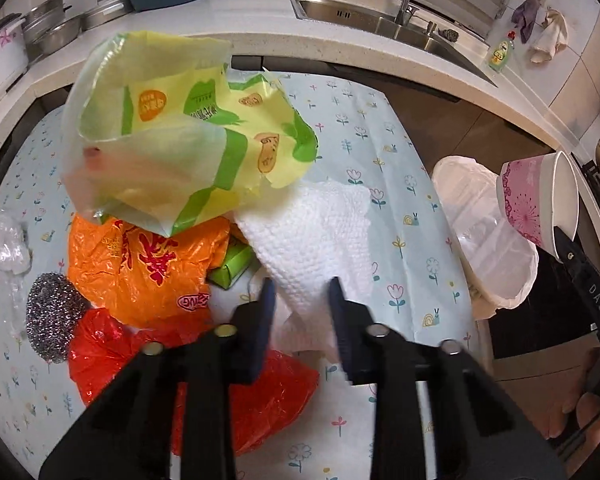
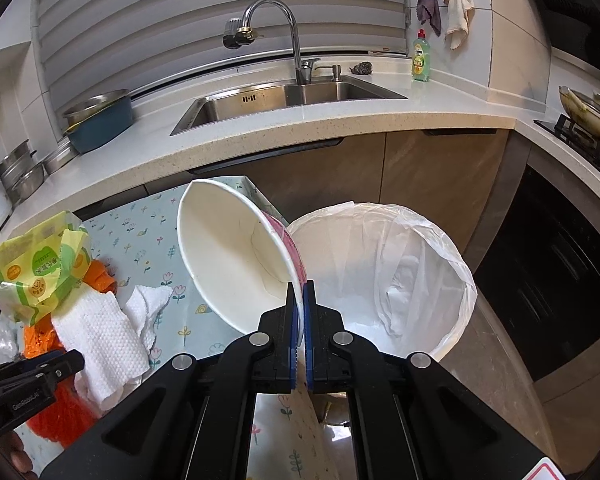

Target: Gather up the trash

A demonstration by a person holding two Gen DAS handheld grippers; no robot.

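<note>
Right claw (image 2: 299,300) pinches the rim of a paper cup (image 2: 236,252), white inside, pink flower print outside, tipped on its side with the mouth facing the camera, held just beside the bin (image 2: 452,256). The bin is lined with a white bag, crumpled white stuff at the bottom, contents hard to make out. Left claw (image 1: 302,292) is spread apart, holding nothing, over a white paper towel (image 1: 312,232) on the floral cloth (image 1: 404,184). Trash pile there: yellow-green wrapper (image 1: 172,128) on top, orange bag (image 1: 148,264) under it, red bag (image 1: 260,400) partly hidden behind the claw, small green box (image 1: 236,266) mostly buried, steel scrubber (image 1: 52,316) beside the orange bag, clear crumpled plastic (image 1: 4,244) at the left edge. Wrapper text too blurry to read. Behind is the counter (image 2: 340,120) with the sink (image 2: 276,100).
</note>
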